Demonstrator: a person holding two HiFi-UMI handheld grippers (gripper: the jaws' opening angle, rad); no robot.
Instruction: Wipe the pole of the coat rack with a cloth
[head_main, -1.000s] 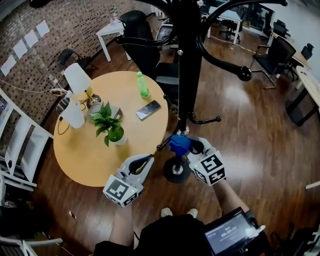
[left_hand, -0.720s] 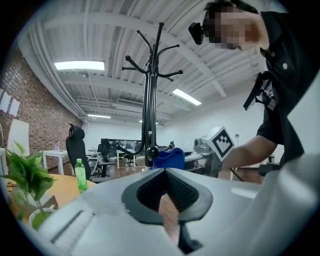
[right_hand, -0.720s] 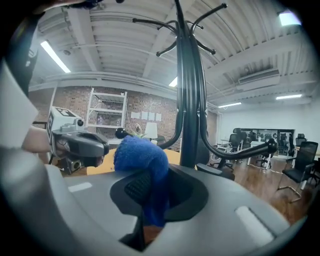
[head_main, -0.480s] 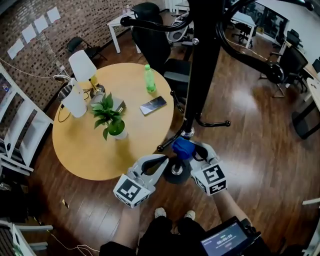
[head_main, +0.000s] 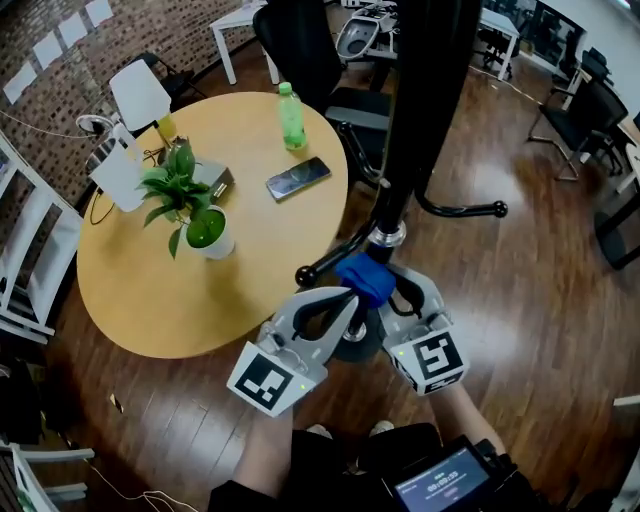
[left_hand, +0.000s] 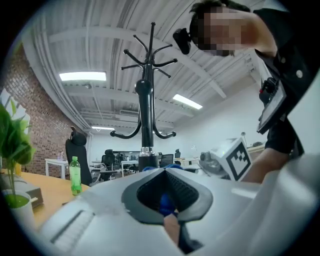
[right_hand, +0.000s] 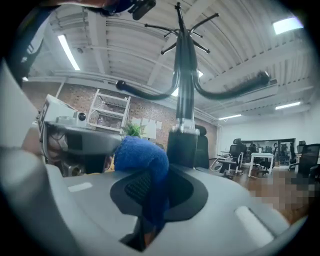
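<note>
1 coat rack (head_main: 425, 100) stands on wooden floor (head_main: 540, 300).

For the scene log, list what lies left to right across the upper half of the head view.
White lamps → potted plant → phone → coat rack pole → black office chair.
</note>
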